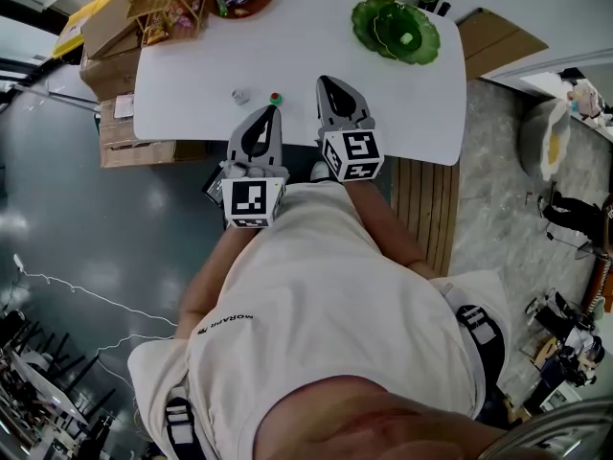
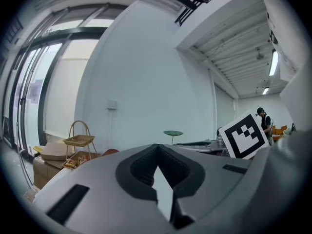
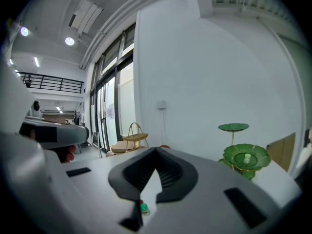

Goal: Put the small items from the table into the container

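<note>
Small green-and-red item (image 1: 276, 98) lies on white table (image 1: 192, 75); left tongs (image 1: 274, 115) and right tongs (image 1: 325, 83) both closed, empty.

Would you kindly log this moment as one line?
left gripper shut, empty; right gripper shut, empty; green item, grey item on table

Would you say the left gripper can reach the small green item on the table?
Probably yes: the green item lies just beyond the left gripper, nothing between, though its jaws are shut.

Green-red item (image 1: 276, 98) near grey item (image 1: 241, 95)
</note>
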{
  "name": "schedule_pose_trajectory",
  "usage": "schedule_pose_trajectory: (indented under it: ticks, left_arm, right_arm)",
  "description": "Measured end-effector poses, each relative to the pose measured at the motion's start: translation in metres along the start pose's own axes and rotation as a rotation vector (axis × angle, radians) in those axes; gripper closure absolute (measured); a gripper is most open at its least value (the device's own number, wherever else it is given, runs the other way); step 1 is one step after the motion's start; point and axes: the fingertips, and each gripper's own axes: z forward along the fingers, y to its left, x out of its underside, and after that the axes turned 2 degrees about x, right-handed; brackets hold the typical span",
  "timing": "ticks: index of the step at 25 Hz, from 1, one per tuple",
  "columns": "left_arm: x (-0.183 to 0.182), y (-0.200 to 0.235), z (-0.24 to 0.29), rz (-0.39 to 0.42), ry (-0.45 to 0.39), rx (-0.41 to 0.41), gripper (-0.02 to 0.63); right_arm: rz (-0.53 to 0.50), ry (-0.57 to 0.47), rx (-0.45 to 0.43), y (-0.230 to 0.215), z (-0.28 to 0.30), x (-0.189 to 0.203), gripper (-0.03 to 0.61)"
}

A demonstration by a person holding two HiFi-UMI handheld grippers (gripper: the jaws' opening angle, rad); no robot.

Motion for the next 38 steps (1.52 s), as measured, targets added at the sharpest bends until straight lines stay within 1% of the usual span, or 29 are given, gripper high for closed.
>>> schedule_pose_trajectory:
  ticks: [7,10,16,21,23,28,33,34,36,38]
  left_arm:
    - [0.000,0.006,-0.001,0.009,0.000,-0.019,0.611]
    - [-0.001,0.008,-0.003,-0.006,-0.007,-0.025,0.611]
    - [-0.001,0.018,-0.008,-0.033,-0.014,-0.063,0.611]
    - [0.005,0.026,-0.012,-0.041,-0.004,-0.095,0.611]
    - [0.007,0.029,-0.014,-0.039,-0.002,-0.106,0.611]
    - [0.010,0.039,-0.020,-0.036,0.000,-0.132,0.611]
    - [0.013,0.046,-0.025,-0.048,0.004,-0.155,0.611]
    - [0.014,0.048,-0.026,-0.049,0.006,-0.159,0.611]
    - [0.015,0.049,-0.027,-0.050,0.009,-0.164,0.611]
    - [0.015,0.050,-0.028,-0.053,0.012,-0.165,0.611]
  right_arm:
    - [-0.021,0.006,-0.072,0.027,0.004,0.000,0.566]
    - [-0.037,0.016,-0.107,0.041,0.007,0.003,0.566]
    - [-0.096,0.078,-0.193,0.068,0.016,0.028,0.566]
    - [-0.153,0.182,-0.261,0.085,0.028,0.058,0.566]
    - [-0.192,0.237,-0.281,0.090,0.034,0.072,0.565]
    - [-0.332,0.384,-0.345,0.098,0.046,0.111,0.565]
    - [-0.473,0.511,-0.401,0.094,0.060,0.142,0.563]
    - [-0.496,0.535,-0.416,0.094,0.062,0.148,0.556]
    - [-0.533,0.580,-0.447,0.093,0.067,0.158,0.511]
    - [-0.581,0.608,-0.471,0.092,0.072,0.166,0.508]
